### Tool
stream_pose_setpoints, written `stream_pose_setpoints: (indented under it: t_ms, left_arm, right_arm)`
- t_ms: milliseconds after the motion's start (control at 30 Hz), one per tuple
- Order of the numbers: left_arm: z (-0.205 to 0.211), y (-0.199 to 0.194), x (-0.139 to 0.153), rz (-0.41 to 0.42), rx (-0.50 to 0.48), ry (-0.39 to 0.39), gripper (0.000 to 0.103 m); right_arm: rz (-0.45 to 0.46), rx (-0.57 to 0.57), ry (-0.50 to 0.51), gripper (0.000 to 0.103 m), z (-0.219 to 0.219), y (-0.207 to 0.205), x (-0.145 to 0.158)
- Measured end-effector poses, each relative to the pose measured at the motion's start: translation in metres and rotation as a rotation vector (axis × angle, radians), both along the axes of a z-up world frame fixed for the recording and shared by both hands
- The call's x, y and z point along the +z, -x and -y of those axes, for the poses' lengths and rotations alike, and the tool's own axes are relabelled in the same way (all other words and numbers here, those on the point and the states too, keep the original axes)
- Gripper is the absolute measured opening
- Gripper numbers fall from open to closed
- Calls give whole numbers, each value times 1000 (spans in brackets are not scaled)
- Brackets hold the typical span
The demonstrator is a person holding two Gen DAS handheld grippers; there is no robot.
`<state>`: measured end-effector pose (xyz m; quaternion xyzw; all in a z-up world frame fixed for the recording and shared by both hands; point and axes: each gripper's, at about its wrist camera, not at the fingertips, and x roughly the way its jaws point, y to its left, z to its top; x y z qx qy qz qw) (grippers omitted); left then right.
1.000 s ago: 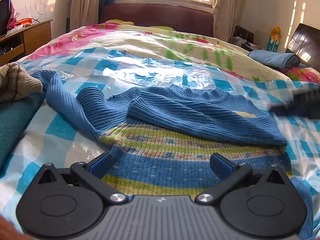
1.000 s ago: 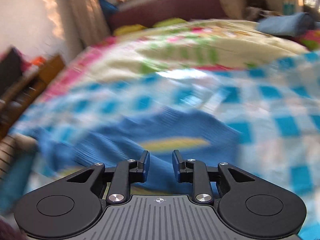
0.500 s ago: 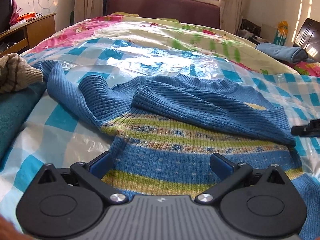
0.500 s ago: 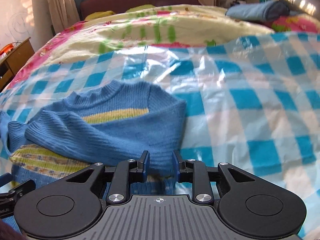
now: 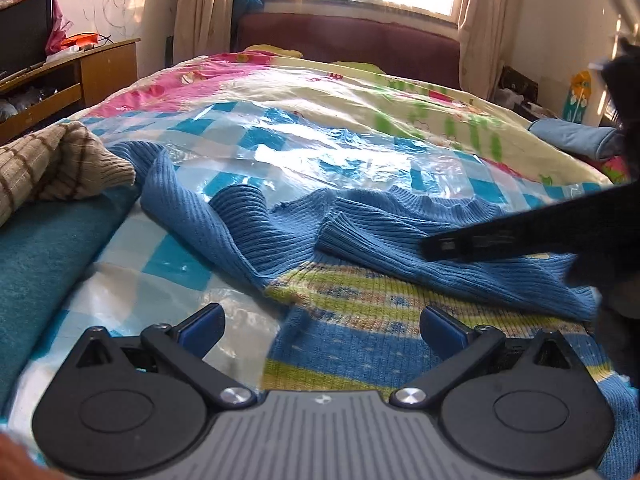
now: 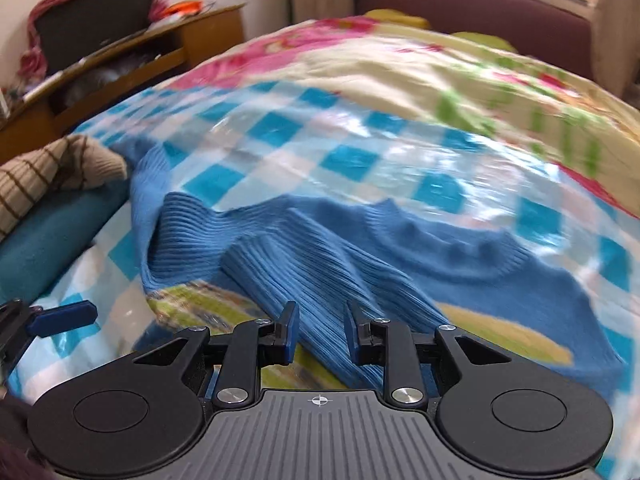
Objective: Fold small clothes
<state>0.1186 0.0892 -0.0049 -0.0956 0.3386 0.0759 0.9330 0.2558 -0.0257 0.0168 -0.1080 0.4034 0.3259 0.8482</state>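
Left wrist view: blue ribbed sweater [image 5: 400,256], striped hem, one sleeve folded across. Left gripper [image 5: 322,326] released above it. Right gripper [image 6: 320,330] partly parted, holding nothing.

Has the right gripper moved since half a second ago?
Yes. The right gripper swung left across the blue sweater, from its right edge to over the folded sleeve.

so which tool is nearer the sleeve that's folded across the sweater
Right. The right tool hangs directly over the folded sleeve, jaws partly open and empty. The left tool sits back at the sweater's striped hem.
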Motion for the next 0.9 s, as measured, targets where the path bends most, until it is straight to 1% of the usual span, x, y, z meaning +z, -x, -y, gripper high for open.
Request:
stream_pose_setpoints:
  t_ms: [67, 200, 267, 333, 400, 433, 467, 567, 667, 733, 767, 833, 900]
  left_arm:
    - [-2, 0, 0, 0, -1, 10, 103]
    - [-7, 1, 2, 11, 5, 30, 103]
    - [-8, 1, 1, 9, 7, 37, 103]
    - [-8, 1, 1, 10, 10, 39, 103]
    - [-9, 2, 1, 12, 12, 39, 103]
    - [-9, 2, 1, 12, 13, 40, 103]
    - [-10, 2, 1, 12, 14, 43, 103]
    - [-11, 2, 2, 16, 18, 47, 103]
    - [-11, 2, 2, 17, 18, 48, 103]
    - [-10, 2, 2, 17, 15, 44, 103]
    - [-9, 2, 2, 18, 14, 42, 103]
    - [-9, 2, 1, 18, 11, 40, 103]
    - [-9, 2, 1, 16, 10, 39, 103]
  right_arm:
    - [-25, 45, 11, 26, -14, -4, -6]
    - [-26, 130, 41, 26, -34, -1, -12]
    - [-21, 137, 66, 26, -41, -1, -16]
    - [-41, 138, 57, 26, -44, -5, -19]
    - [-60, 122, 40, 22, -45, -9, -19]
    - [-73, 119, 24, 17, -43, -10, -17]
    - [-80, 121, 10, 7, -41, -10, -15]
    - [-85, 148, -10, 4, -39, -2, -8]
    - [-60, 153, 1, 6, -39, 4, -6]
    - [-25, 135, 8, 15, -40, 4, -7]
    - [-13, 131, 13, 16, -41, 2, -7]
    - [-15, 127, 12, 17, -44, -3, -10]
    - [-12, 123, 24, 21, -48, -8, -16]
